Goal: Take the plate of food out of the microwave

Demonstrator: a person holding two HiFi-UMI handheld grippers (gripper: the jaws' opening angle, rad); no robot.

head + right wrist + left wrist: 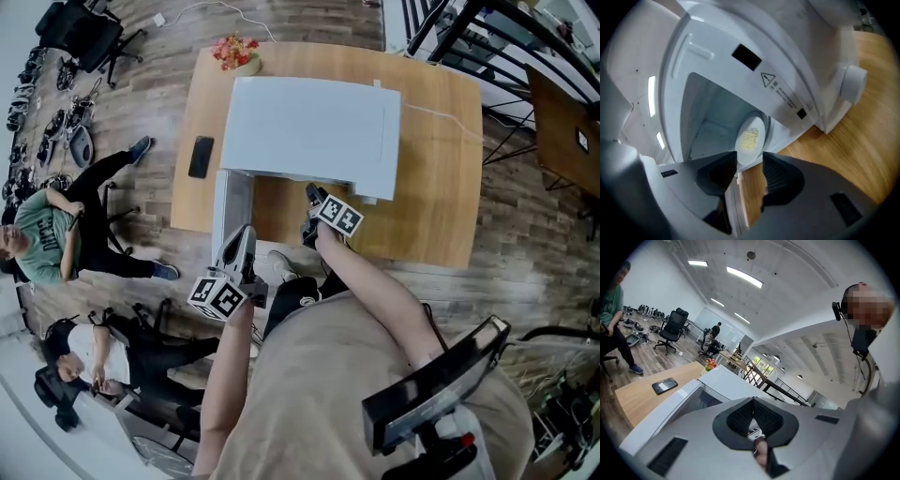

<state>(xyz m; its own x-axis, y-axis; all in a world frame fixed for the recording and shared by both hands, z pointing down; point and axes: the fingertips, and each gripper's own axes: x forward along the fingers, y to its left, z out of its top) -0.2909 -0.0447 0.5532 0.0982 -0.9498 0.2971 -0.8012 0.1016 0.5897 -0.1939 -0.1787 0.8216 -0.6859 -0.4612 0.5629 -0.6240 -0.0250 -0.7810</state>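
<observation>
Head view: I see the boxy white microwave (309, 122) on the light wooden table (431, 187), with the right gripper (311, 197) at its mouth and the left gripper (244, 236) beside the open door (230, 211). Left gripper view: jaws pressed together, empty. Right gripper view: jaws partly apart and unclamped. The round white plate of yellowish food (753, 123) lies inside, its near rim between my tips.

Microwave (740, 70): door open, on wooden table (862, 131).
Plate (751, 152): inside, yellowish food (750, 138) on it.
Right gripper (749, 158): jaws apart, plate's near rim between their tips.

The microwave (309, 127) is white, the table (441, 187) tan woodgrain (food (749, 139) pale yellow).
</observation>
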